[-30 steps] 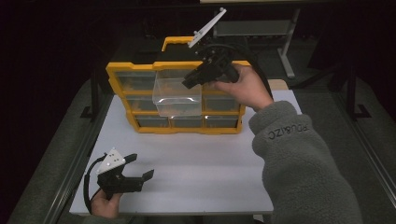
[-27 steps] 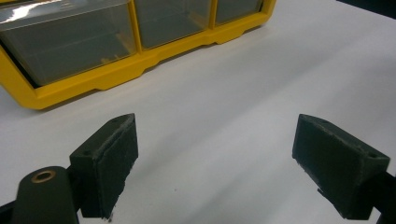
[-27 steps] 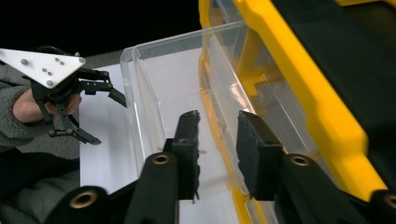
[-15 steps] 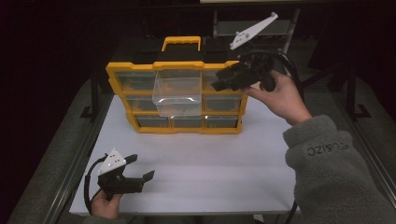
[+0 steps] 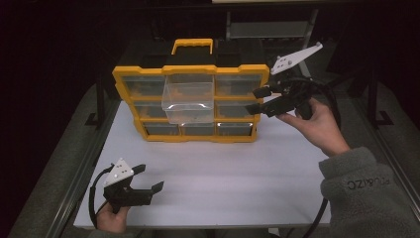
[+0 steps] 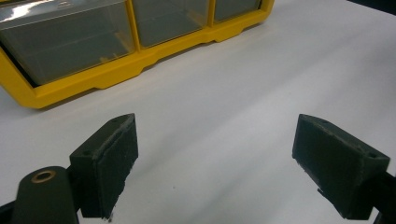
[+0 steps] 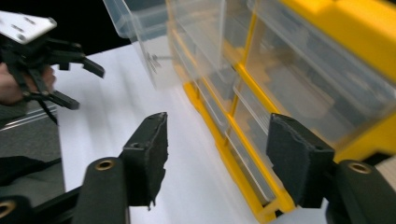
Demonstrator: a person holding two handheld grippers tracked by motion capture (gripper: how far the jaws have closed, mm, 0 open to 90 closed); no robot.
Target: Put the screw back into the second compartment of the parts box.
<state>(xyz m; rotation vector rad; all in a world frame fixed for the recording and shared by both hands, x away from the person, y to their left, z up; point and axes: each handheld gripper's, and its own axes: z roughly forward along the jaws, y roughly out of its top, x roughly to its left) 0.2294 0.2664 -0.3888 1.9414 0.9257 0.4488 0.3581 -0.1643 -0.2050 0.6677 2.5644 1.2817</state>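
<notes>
A yellow organizer case (image 5: 190, 136) with clear drawers stands upright at the back of the white table (image 5: 223, 168). Its top-middle clear drawer (image 5: 189, 104) is pulled out toward me. My right gripper (image 5: 256, 99) hovers just beside the case's right edge, held in a hand; its jaws have just been opening and nothing is between them. In the right gripper view the case's drawers (image 7: 280, 84) run along the right, beyond the gripper (image 7: 217, 158). My left gripper (image 5: 151, 178) rests open and empty near the table's front-left corner, and in its own view (image 6: 215, 163) it faces bare table.
A yellow carry handle (image 5: 192, 45) tops the case. A metal rack (image 5: 270, 29) stands in the dark behind. Table rails run along both sides (image 5: 74, 163). A grey sleeve (image 5: 371, 198) comes in at the bottom right. White tabletop lies between the case and the left gripper.
My right gripper has moved from in front of the pulled-out drawer to the right and down, past the case's right edge, and its jaws have widened. The left gripper has stayed put.
</notes>
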